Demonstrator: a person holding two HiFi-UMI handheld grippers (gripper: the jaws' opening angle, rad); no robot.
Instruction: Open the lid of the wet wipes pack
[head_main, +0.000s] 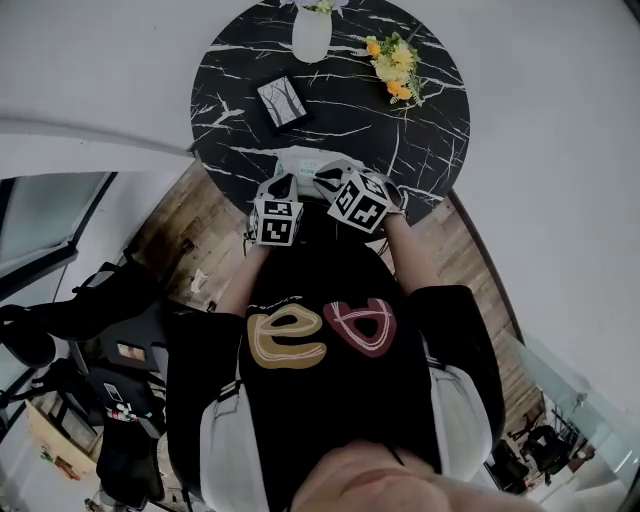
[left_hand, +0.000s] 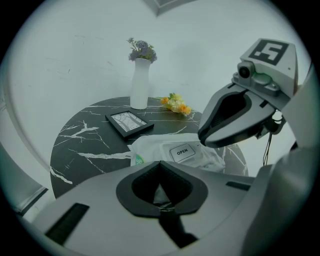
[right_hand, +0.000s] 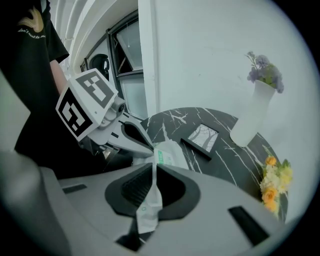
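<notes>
The right hand-held gripper (right_hand: 151, 164) has its jaws pressed together on a thin white strip (right_hand: 149, 200) with green print. The strip runs from the wet wipes pack (left_hand: 150, 150) back through the jaws. Whether it is the lid's pull tab or the pack's end seam cannot be told. The left hand-held gripper (left_hand: 160, 164) also has its tips together, with white film showing just behind them, so it appears to pinch the near edge of the pack.

The pack lies flat at the near edge of the round black marble counter (left_hand: 85, 145), just ahead of and below both hand-held grippers. Its long axis runs across the person, left to right. The lid (left_hand: 182, 151), a label printed OPEN, lies flat on top, just beyond the left jaws. The right hand-held gripper hangs over the pack's right side and is probably the one to peel, while the left one steadies.

Both forearms reach forward from the body, close together, with the tools tilted downward.

Farther back stand a picture frame (left_hand: 128, 122), a white vase (left_hand: 139, 82) and loose yellow flowers (left_hand: 176, 103)
</notes>
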